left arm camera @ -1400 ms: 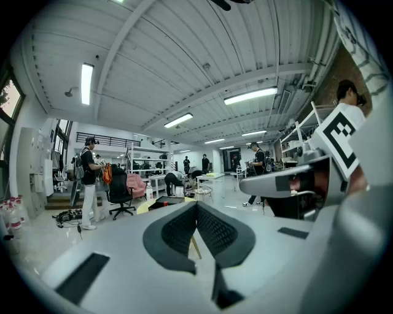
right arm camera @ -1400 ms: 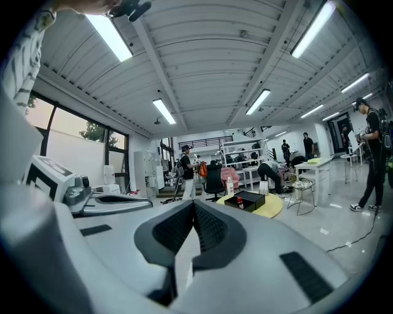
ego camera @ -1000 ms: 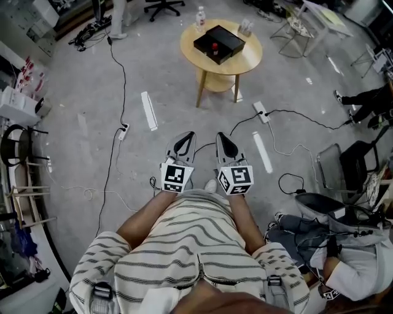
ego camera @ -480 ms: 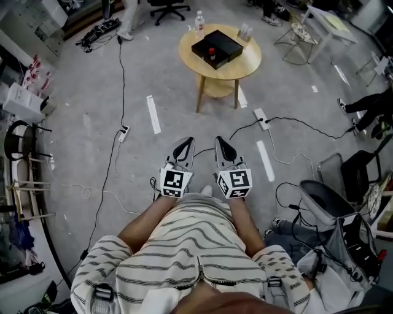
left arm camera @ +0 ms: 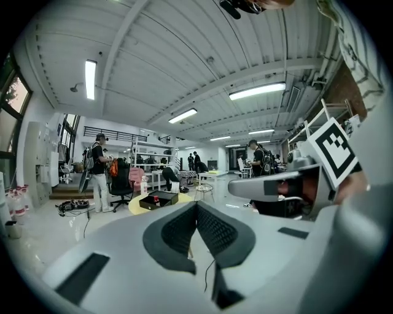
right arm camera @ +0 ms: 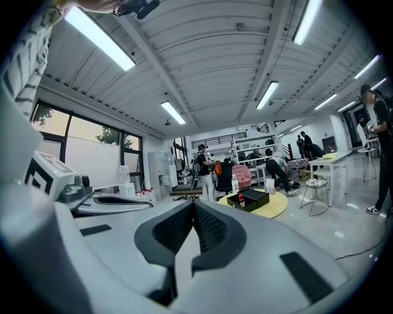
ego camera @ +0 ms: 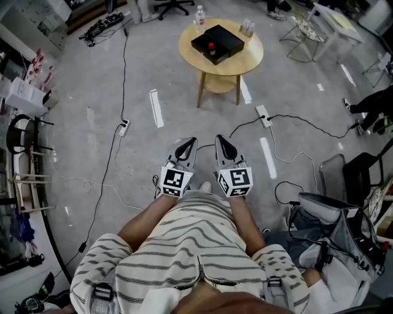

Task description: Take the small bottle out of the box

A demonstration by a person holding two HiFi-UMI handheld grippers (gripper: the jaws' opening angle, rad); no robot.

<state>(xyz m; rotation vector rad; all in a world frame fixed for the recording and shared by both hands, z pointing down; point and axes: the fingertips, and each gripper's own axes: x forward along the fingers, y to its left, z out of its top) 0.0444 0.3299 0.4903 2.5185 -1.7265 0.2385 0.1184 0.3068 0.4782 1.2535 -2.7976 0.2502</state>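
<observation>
A black open box lies on a round wooden table far ahead of me, with a small red-capped bottle standing inside it. Both grippers are held close to the person's body, side by side and well short of the table. My left gripper is shut with nothing in it, and so is my right gripper. The left gripper view has the box and bottle beyond the closed left gripper. In the right gripper view the box and bottle sit past the closed right gripper.
A clear water bottle and a glass also stand on the table. Cables and power strips cross the floor between me and the table. Chairs and a bag are at the right, racks at the left. People stand in the background.
The floor and table have shifted a little in the head view as the person moves. Both grippers stay shut, side by side in front of the body.
</observation>
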